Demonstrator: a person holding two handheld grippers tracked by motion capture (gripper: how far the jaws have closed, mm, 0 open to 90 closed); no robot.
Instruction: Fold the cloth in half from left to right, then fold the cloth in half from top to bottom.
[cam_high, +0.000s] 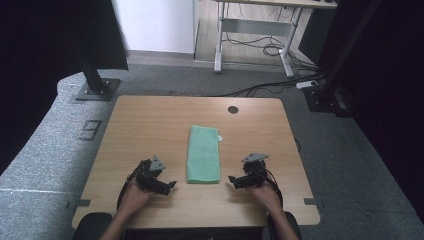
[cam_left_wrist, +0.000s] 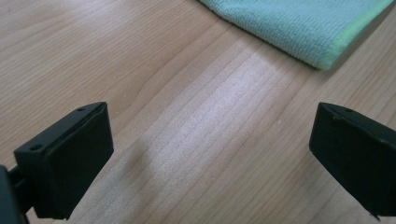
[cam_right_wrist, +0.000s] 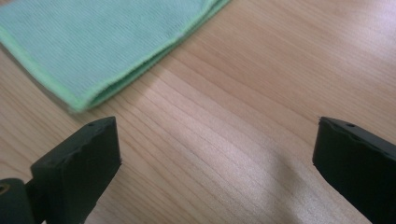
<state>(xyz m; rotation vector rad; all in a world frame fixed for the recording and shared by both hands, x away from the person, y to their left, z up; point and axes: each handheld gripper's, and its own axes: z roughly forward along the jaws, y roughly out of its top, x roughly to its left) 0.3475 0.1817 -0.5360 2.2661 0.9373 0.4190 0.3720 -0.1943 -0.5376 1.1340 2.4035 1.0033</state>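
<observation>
A folded green cloth (cam_high: 203, 153) lies lengthwise in the middle of the wooden table (cam_high: 150, 125), a small white tag at its far right corner. My left gripper (cam_high: 171, 186) rests low on the table just left of the cloth's near end, jaws wide apart over bare wood. In the left gripper view the cloth's corner (cam_left_wrist: 308, 28) sits ahead, beyond the left gripper (cam_left_wrist: 210, 154). My right gripper (cam_high: 232, 180) mirrors it on the cloth's right side, also open and empty. The right gripper view has the cloth's folded edge (cam_right_wrist: 93, 51) at upper left, ahead of the right gripper (cam_right_wrist: 215, 163).
A round cable hole (cam_high: 233, 109) marks the table's far edge. Black frame posts (cam_high: 92, 75) stand on the grey carpet behind the table on both sides. A desk frame with cables (cam_high: 260, 45) is farther back.
</observation>
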